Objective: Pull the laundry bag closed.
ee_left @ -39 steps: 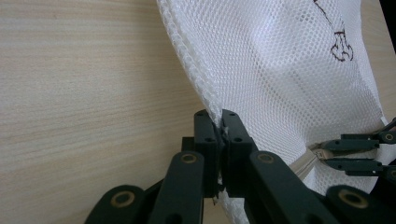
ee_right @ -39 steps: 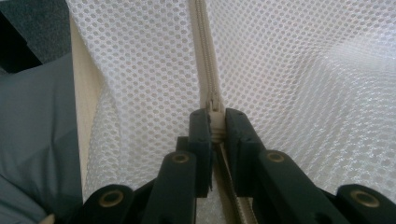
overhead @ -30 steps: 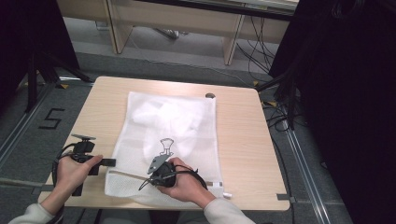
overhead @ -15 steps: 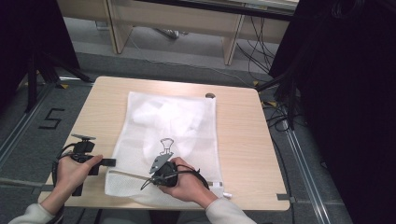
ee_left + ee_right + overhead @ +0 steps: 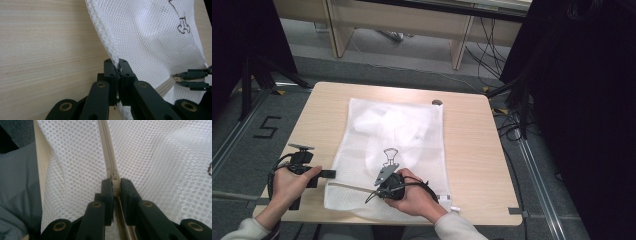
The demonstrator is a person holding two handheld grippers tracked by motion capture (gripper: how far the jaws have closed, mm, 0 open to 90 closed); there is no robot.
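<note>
White mesh laundry bag point(image 5: 397, 150) lying flat mid-bench, reaching the near edge.
Left gripper point(image 5: 117, 72) jaws pinch its seamed left edge; right gripper point(image 5: 115, 188) jaws clamp the zipper pull point(image 5: 114, 176) near that edge of the wooden bench point(image 5: 472, 150).

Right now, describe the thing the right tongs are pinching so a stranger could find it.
On the wooden table lies a white mesh laundry bag. Along its near edge runs a beige zipper; the right tongs grip its slider, the small tab where the teeth meet.
</note>
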